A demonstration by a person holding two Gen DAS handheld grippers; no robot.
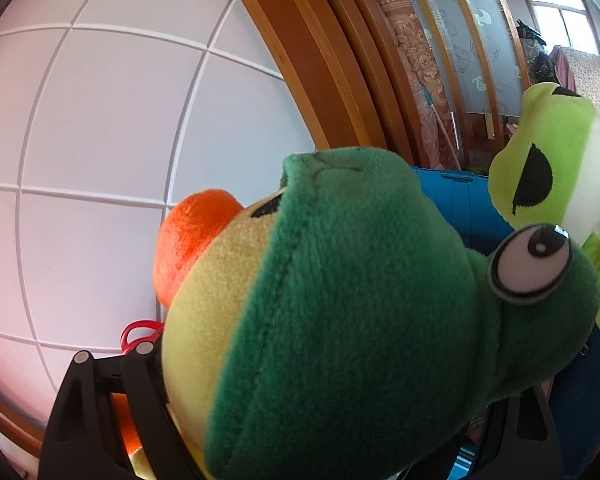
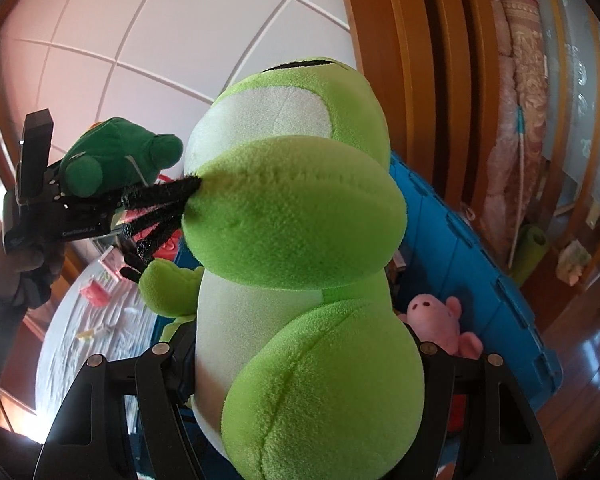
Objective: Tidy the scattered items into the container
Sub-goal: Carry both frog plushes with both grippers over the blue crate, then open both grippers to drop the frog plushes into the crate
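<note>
Our left wrist view looks along its tool, very close behind the dark green plush (image 1: pixel 340 300), toward the panelled wall (image 1: pixel 100 120). Our right wrist view sits equally close behind the lime frog (image 2: pixel 300 220). Both views share both plushes, the wall and the blue crate (image 2: pixel 480 260).

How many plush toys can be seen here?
3. A dark green frog in the left gripper, a light green frog in the right gripper, a pink toy in the blue container. Others may be hidden.
</note>
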